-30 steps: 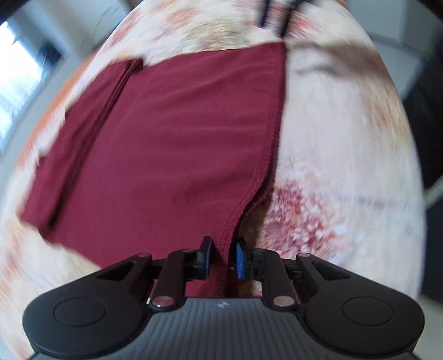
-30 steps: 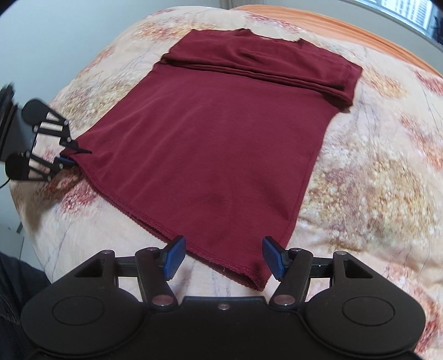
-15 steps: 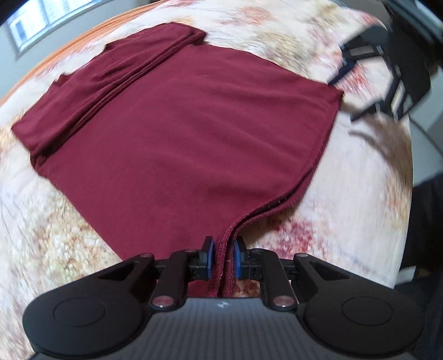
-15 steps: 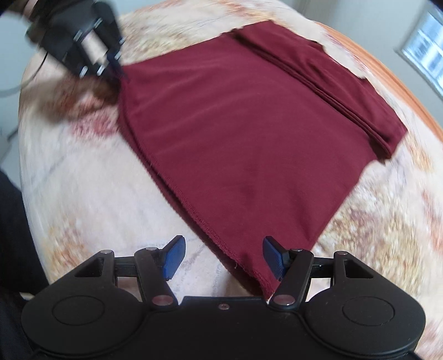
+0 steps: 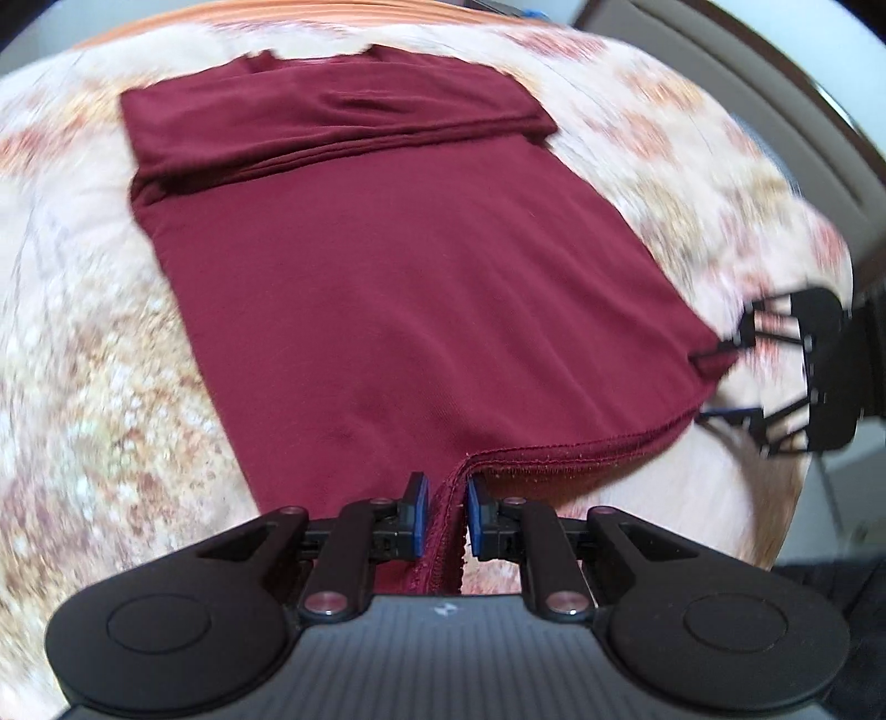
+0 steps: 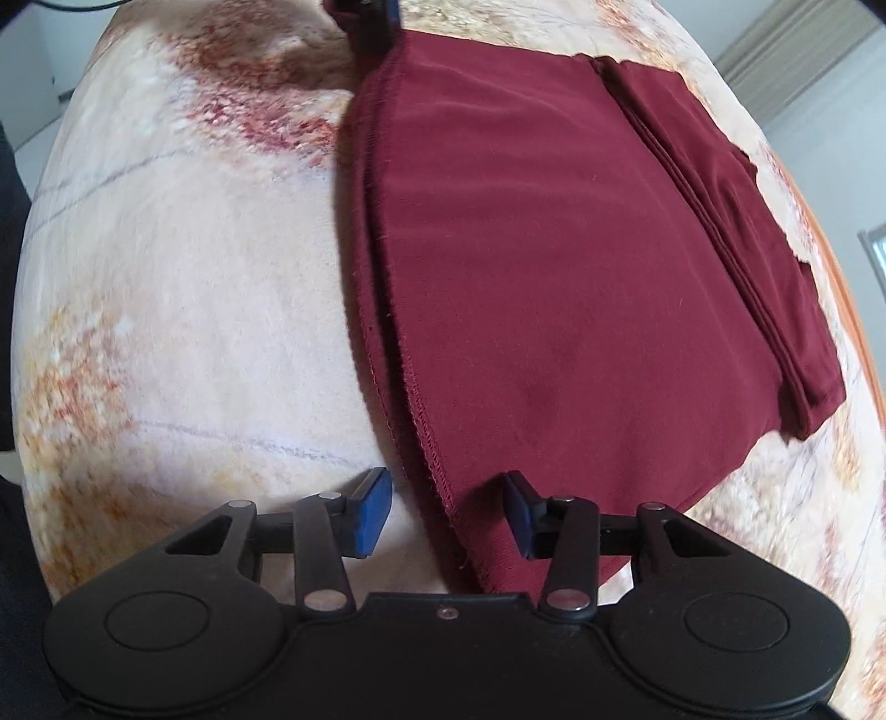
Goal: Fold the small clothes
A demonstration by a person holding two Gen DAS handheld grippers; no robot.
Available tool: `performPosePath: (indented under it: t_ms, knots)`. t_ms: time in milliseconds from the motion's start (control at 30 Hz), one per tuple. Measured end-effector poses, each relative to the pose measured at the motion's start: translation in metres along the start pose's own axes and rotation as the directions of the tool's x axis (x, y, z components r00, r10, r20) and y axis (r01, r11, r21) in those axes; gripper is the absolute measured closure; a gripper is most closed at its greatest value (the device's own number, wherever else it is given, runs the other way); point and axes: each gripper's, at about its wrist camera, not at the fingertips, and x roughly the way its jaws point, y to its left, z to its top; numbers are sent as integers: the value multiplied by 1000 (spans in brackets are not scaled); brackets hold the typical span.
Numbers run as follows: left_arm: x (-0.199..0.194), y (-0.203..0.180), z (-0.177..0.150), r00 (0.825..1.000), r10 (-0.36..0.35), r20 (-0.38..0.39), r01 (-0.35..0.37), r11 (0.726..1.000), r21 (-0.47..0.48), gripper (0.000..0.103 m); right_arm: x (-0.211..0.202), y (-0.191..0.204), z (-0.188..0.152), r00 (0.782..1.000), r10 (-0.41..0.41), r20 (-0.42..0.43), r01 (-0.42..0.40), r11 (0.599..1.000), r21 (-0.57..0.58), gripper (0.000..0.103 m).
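Observation:
A dark red shirt point(image 5: 398, 266) lies flat on a floral blanket point(image 5: 99, 343), its sleeves folded in at the far end. My left gripper point(image 5: 446, 507) is shut on the shirt's hem corner, and the hem bunches up between the blue pads. My right gripper point(image 6: 443, 512) is open, with the other hem corner of the shirt point(image 6: 554, 277) lying between its fingers. The right gripper also shows at the right edge of the left wrist view point(image 5: 725, 376), and the left gripper shows at the top of the right wrist view point(image 6: 371, 16).
The blanket point(image 6: 183, 288) covers a rounded bed. An orange edge point(image 5: 310, 11) runs along the bed's far side. A light wall and a dark frame point(image 5: 775, 105) lie beyond it.
Both grippers swung around the hem end of the shirt. The right gripper came in over the hem's other corner. The left gripper stayed shut on its corner.

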Motion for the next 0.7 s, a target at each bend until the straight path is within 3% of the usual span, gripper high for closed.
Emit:
performPosePath:
  t_ms: [167, 467, 700]
  knots:
    - [-5, 11, 2, 1000, -20, 18, 21, 998, -62, 87, -6, -11, -2, 1000, -2, 14, 1, 998, 59, 90]
    - [-7, 1, -1, 1000, 18, -14, -17, 998, 56, 87, -25, -51, 2, 996, 53, 78, -70, 971, 230, 95]
    - [-2, -12, -6, 998, 53, -34, -48, 990, 136, 86, -27, -76, 6, 990, 99, 99, -129, 921, 366, 95]
